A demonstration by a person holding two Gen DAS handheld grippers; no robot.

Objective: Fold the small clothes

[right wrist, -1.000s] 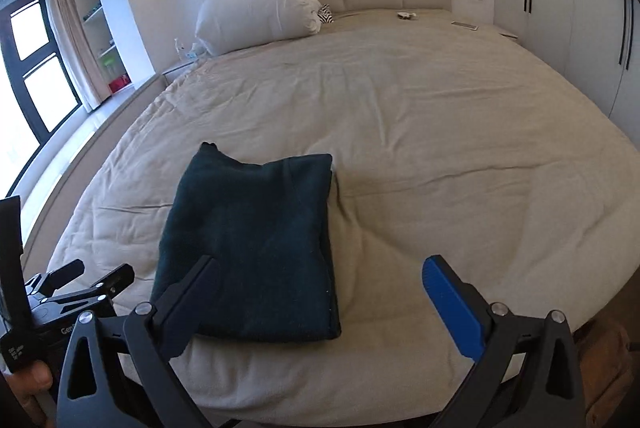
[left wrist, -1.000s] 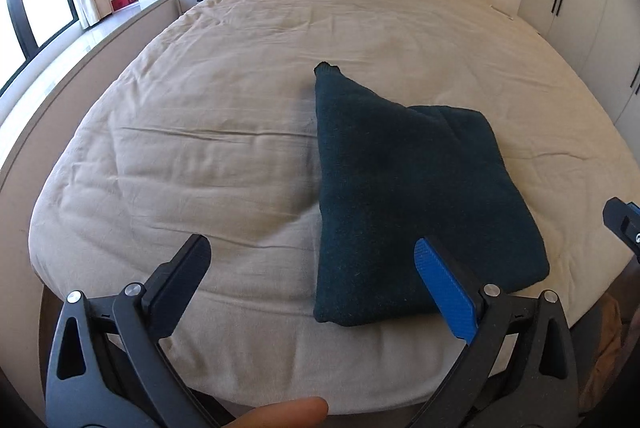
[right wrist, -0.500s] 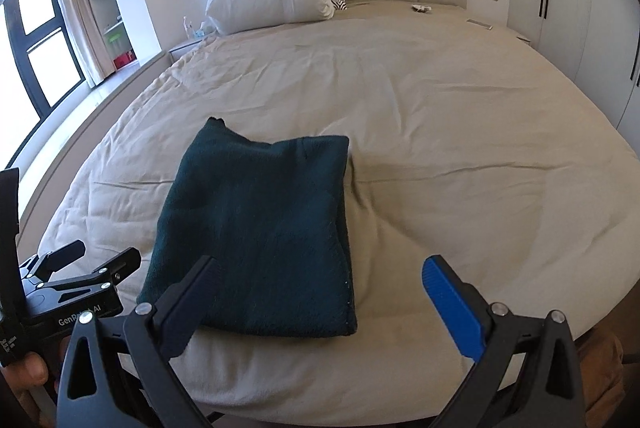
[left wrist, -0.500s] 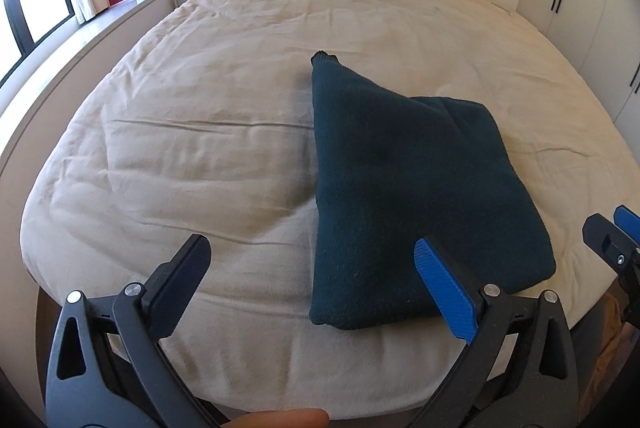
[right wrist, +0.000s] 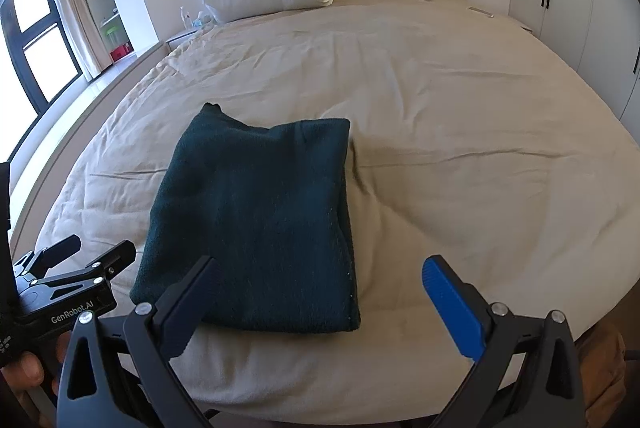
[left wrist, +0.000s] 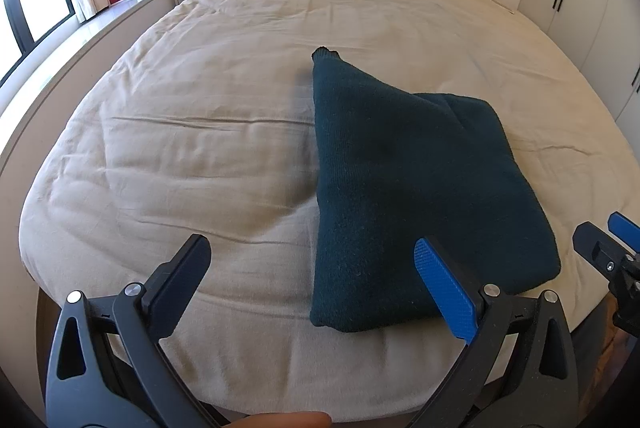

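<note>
The left gripper [left wrist: 312, 276] and right gripper [right wrist: 320, 292] hang wide open and empty, low over the bed [right wrist: 460, 100]. The folded green cloth [right wrist: 256, 220] lies flat just ahead of them.

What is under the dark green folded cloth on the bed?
The folded cloth lies flat on the beige bed cover, which shows all around it. The cover directly beneath and the cloth's inner layers are hidden, so anything tucked there cannot be seen.

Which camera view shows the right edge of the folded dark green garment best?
The right wrist view: the folded dark green garment lies whole there, its right edge running unblocked from far corner to near corner. In the left wrist view the garment is seen, but the blue tong finger covers its near right part.
</note>
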